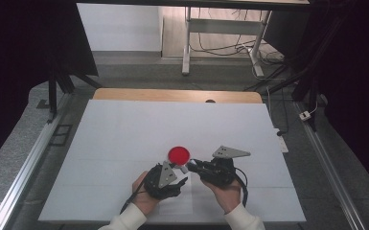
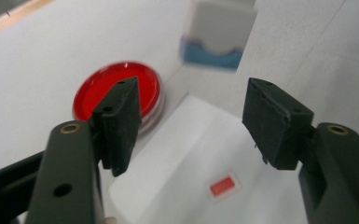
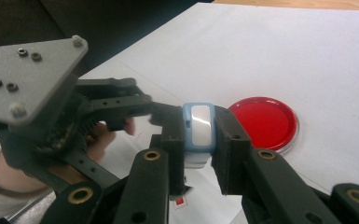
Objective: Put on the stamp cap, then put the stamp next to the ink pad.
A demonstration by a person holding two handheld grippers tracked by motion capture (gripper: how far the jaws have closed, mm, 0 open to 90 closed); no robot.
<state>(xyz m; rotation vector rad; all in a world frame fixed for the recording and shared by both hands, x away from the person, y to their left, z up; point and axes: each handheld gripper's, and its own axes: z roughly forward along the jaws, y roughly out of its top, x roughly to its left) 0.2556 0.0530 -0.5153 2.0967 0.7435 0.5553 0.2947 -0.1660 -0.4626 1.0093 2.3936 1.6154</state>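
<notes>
My right gripper (image 3: pixel 199 135) is shut on a small white and light-blue block (image 3: pixel 201 126), held just above the table. In the high view that block (image 1: pixel 184 168) sits at the right gripper's (image 1: pixel 188 166) tips, just below a red round dish (image 1: pixel 178 154). My left gripper (image 2: pixel 193 121) is open with nothing between its jaws. The block (image 2: pixel 217 32) hangs beyond it and the red dish (image 2: pixel 121 72) lies behind its left jaw. A white sheet (image 2: pixel 191 154) with a small red label (image 2: pixel 222 186) lies under the left gripper (image 1: pixel 179 182).
A large white board (image 1: pixel 124 134) covers the table, with a wooden edge (image 1: pixel 172 94) at the far side. Metal rails (image 1: pixel 24 167) run along both sides. A desk frame and cables (image 1: pixel 230 45) stand on the floor beyond.
</notes>
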